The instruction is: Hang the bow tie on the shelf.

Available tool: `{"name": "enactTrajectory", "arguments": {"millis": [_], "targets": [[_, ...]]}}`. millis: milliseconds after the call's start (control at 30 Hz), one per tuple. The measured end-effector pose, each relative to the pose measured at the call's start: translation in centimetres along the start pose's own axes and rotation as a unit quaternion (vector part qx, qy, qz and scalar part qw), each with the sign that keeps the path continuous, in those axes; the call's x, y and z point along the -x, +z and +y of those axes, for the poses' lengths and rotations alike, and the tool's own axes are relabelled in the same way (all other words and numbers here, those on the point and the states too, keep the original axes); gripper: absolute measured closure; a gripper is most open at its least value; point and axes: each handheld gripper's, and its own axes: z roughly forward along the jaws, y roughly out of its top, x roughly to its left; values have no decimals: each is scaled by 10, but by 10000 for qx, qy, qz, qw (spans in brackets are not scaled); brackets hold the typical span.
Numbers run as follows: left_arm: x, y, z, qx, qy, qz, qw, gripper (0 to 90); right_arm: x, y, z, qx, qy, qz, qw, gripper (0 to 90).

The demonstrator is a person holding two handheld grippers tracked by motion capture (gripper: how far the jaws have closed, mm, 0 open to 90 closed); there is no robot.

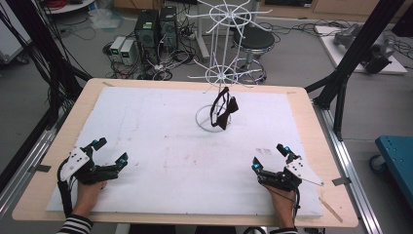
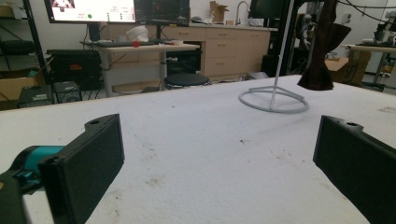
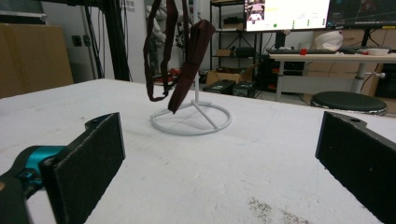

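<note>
On the white mat, left gripper (image 1: 111, 151) wide open, empty, right gripper (image 1: 268, 156) likewise, dark strap (image 1: 223, 109) hanging from rack (image 1: 221, 58).

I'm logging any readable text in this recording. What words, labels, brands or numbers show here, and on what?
None can be read.
Monitor behind the table in the left gripper view: interface marks, too small and blurred.
Monitor in the right gripper view: also too blurred.
White rack, dark strap, both grippers: no lettering visible.
</note>
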Motion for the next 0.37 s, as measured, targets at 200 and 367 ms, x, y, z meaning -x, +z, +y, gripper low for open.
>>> {"name": "enactTrajectory", "arguments": {"millis": [200, 367], "targets": [[0, 0, 0, 2, -1, -15, 10000, 23, -1, 0, -1, 25, -107, 21, 9999, 5], [0, 0, 0, 18, 3, -2, 10000, 23, -2, -1, -1, 55, -142, 22, 9999, 5]]}}
